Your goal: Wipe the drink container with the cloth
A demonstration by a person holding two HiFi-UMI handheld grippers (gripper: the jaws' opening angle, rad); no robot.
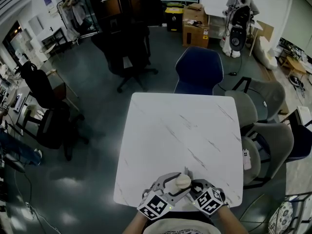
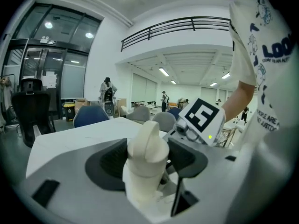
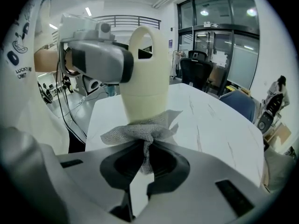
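Observation:
A cream drink container [image 1: 183,181] with a looped top stands at the near edge of the white marble table [image 1: 180,126]. In the left gripper view the container [image 2: 145,157] fills the gap between the dark pads, and my left gripper [image 2: 149,158] is shut on it. In the right gripper view my right gripper [image 3: 145,162] is shut on a bunched grey cloth [image 3: 140,134]. The cloth presses against the lower part of the container [image 3: 142,78]. One of the left gripper's fingers [image 3: 100,62] lies against the container's upper side. Both grippers [image 1: 170,183] [image 1: 196,186] meet at the container.
A blue chair [image 1: 197,72] stands at the table's far edge and grey chairs [image 1: 265,135] along its right side. A black office chair [image 1: 129,52] is further back on the dark floor. A person [image 1: 239,13] stands far behind, by cardboard boxes [image 1: 195,26].

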